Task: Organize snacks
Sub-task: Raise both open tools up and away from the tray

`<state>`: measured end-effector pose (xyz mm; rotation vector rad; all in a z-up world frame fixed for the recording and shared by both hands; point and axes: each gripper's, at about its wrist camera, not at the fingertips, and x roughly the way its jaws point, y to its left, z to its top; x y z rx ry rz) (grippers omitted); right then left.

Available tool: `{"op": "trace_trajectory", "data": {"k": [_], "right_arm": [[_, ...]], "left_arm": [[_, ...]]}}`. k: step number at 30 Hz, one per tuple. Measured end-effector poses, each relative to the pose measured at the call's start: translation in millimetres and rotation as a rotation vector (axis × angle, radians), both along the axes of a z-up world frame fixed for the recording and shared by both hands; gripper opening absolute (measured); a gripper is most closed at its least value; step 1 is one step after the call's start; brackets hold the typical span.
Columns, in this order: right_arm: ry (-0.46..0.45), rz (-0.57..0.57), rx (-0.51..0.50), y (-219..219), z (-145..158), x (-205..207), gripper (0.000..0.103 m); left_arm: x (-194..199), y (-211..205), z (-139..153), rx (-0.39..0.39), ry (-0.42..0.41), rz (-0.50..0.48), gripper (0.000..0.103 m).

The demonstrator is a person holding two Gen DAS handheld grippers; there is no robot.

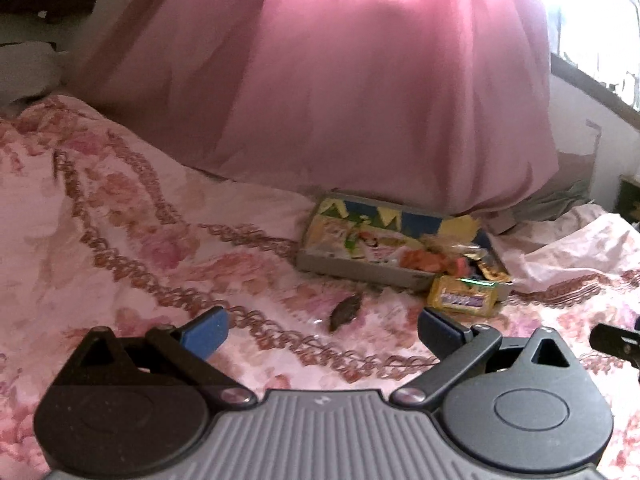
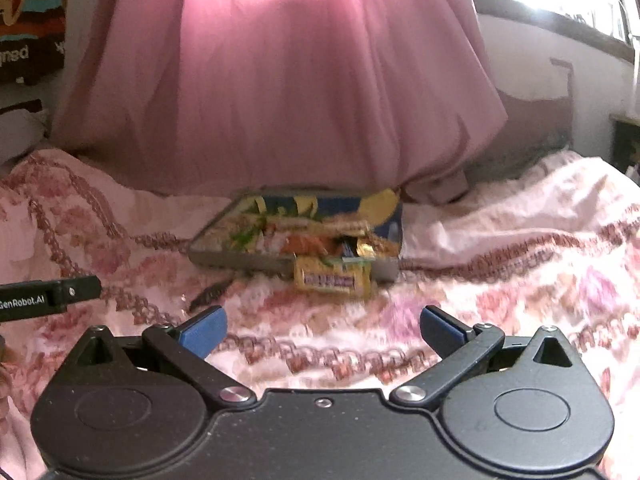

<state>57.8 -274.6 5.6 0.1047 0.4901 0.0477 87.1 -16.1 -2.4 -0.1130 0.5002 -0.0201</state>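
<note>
A shallow printed box (image 1: 352, 266) lies on the floral bedspread at the foot of a pink curtain and holds several snack wrappers (image 1: 440, 260). A yellow and purple snack pack (image 1: 464, 300) leans on its front right corner. A small dark wrapped snack (image 1: 346, 312) lies loose on the bed just ahead of my left gripper (image 1: 322, 330), which is open and empty. In the right wrist view the box (image 2: 240, 260), the yellow pack (image 2: 332, 280) and the dark snack (image 2: 210, 292) lie ahead of my right gripper (image 2: 322, 328), also open and empty.
The pink curtain (image 1: 360, 80) hangs right behind the box. The bedspread (image 1: 140, 220) is rumpled, with a raised fold (image 1: 568, 252) to the right of the box. A window ledge (image 1: 592, 84) is at the far right. The left gripper's side (image 2: 48, 296) shows in the right view.
</note>
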Motion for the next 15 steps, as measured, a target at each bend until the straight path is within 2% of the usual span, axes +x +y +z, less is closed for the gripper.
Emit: {"op": "trace_trajectory", "data": {"k": [6,15], "right_arm": [[0.049,-0.006,-0.002,4.5,-8.0,-2.1,0.102],[0.108,0.024,-0.003,12.0,-17.9,7.5,0.102]], "left_arm": [[2.1,-0.7,-4.4,0.033,0.033,0.025,0.103],[12.0,4.4,-12.4,0.030,0.094,0.060,0.103]]}}
